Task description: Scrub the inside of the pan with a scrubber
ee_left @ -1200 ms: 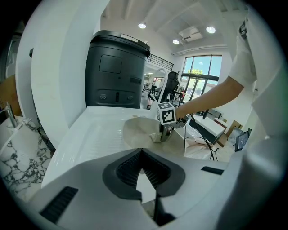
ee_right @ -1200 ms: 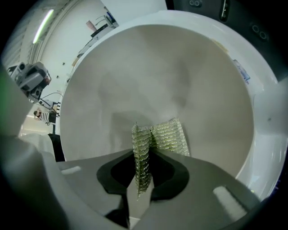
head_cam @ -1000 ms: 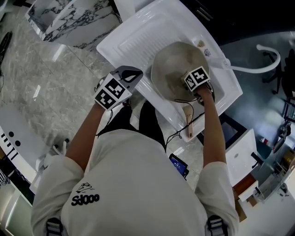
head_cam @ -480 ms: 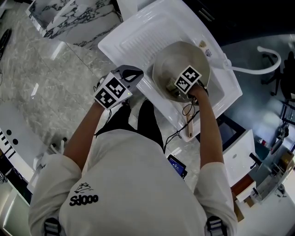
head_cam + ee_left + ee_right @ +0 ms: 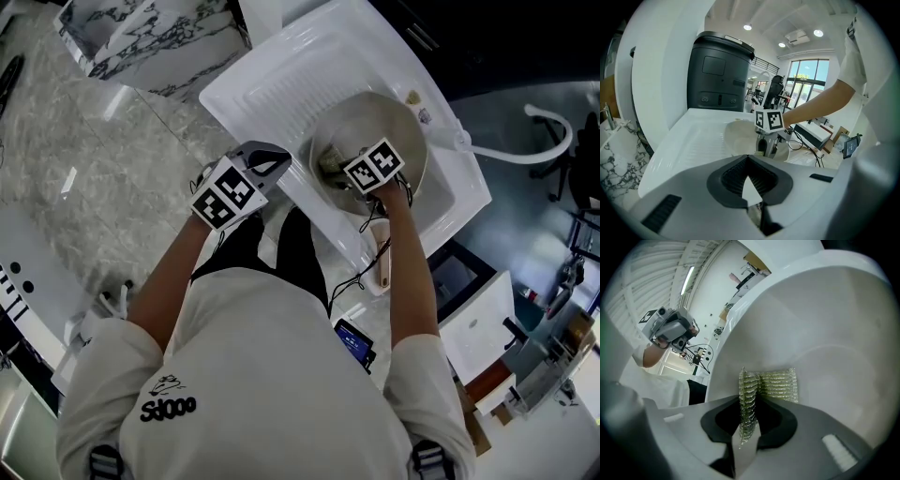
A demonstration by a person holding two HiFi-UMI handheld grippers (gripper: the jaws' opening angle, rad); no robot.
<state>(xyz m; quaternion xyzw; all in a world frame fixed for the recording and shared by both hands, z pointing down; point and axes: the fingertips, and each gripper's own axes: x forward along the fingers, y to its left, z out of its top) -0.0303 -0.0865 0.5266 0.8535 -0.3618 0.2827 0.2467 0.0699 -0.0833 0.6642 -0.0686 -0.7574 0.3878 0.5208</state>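
R gripper [image 5: 749,401] jaws clench scrubber [image 5: 778,383]; L gripper [image 5: 749,159] jaws closed, empty (9 o'clock of pan [image 5: 403,127]). We fear unheld pan skids.

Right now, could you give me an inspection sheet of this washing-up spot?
Surface: white sink with ribbed drainboard.
Job's things: pan in the basin, wooden handle toward the person; scrubber against the pan's inner wall.
Clutter: small bits on the sink's far rim, too small to name.
Grippers: right gripper jaws shut on the scrubber; left gripper jaws shut, empty, at the sink's near edge.
Cables: black cable trailing from the right gripper.
Surroundings: grey marbled floor, black bin, lit screen.
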